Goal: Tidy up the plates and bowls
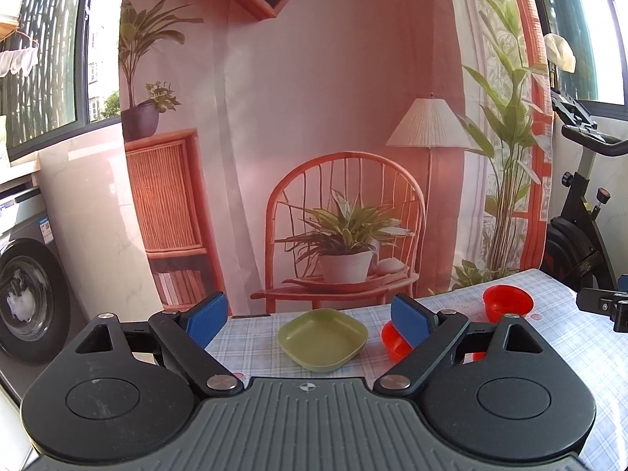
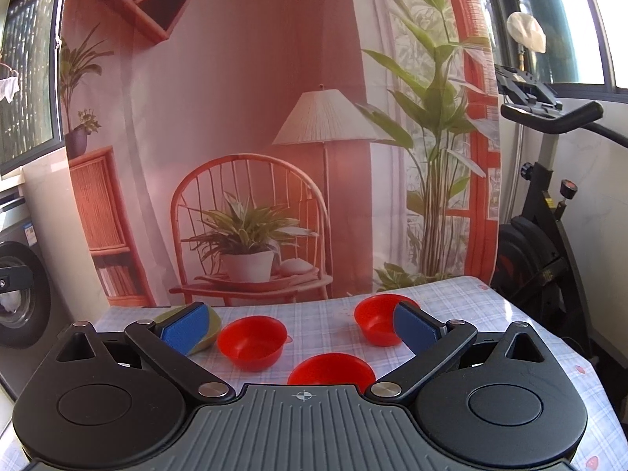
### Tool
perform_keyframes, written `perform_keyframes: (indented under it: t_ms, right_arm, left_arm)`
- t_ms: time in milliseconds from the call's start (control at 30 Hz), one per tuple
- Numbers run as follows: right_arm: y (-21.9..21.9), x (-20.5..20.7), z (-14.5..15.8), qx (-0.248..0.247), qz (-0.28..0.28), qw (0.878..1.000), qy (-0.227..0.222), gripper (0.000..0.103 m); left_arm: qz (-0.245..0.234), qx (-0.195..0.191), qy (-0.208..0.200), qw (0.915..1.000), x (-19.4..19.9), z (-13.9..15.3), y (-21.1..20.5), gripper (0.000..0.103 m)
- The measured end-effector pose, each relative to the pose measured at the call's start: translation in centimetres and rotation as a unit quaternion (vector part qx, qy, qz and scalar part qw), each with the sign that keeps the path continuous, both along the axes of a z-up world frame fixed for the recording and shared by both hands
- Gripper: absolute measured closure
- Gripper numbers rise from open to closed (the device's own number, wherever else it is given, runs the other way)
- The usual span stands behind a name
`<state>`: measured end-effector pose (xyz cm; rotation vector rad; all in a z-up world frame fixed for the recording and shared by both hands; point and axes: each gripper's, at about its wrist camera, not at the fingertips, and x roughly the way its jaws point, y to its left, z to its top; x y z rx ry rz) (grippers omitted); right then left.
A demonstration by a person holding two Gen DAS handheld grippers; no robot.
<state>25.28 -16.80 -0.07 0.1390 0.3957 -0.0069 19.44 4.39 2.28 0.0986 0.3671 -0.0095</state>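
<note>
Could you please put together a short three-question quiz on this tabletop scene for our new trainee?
1. True or false: the left gripper is open and holds nothing.
2. How many round red plastic bowls show in the right wrist view?
3. Which dish lies between the left gripper's blue pads: A, square olive-green plastic plate; B, red bowl?

Key: 1 true. 2 three: left, near, far right. 3 A.

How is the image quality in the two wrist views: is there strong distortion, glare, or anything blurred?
Left wrist view: fisheye bends the window frames; the windows are overexposed; the green plate looks sharp between the open left gripper. Right wrist view: the same curving at the edges, bright window at upper right; the red bowls are in focus, the right gripper open.
</note>
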Motion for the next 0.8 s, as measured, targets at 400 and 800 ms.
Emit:
perform_keyframes:
  t_ms: [400, 800]
  right_arm:
    - [3.9, 4.9, -6.2, -0.003, 0.056, 0.997, 0.051, 0.032]
    - [6.0, 7.5, -10.9, 0.019, 0.064, 0.990, 0.121, 0.053]
  left_arm:
    - [0.013, -0.025, 0.069, 0.9972, 4.7, -6.1, 2.5, 0.036]
    - [-0.017, -0.041, 0.155, 0.9868, 8.5, -12.7, 2.7, 0.049]
